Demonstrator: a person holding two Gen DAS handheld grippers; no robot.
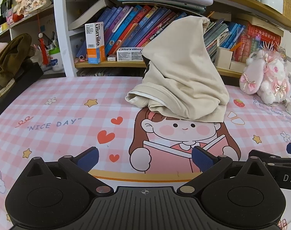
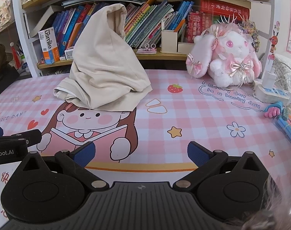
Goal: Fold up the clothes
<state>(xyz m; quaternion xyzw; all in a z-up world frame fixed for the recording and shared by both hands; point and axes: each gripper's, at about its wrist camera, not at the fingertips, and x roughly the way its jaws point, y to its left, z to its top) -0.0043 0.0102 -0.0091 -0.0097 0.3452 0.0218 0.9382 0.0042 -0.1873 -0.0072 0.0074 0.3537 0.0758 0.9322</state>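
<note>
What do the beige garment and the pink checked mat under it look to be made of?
Beige garment: soft matte knit, probably cotton jersey; it slumps in rounded folds and shows a stitched hem. Mat: smooth printed sheet, maybe vinyl or rubber-backed fabric; it lies flat with faint crease lines.

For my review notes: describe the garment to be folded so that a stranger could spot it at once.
Start at the pink checked mat in front of the bookshelf. At its far middle, above the cartoon girl's head, stands a beige garment heaped into a tall cone. It is the only cloth on the mat; the plush rabbit to its right is white and pink.
</note>
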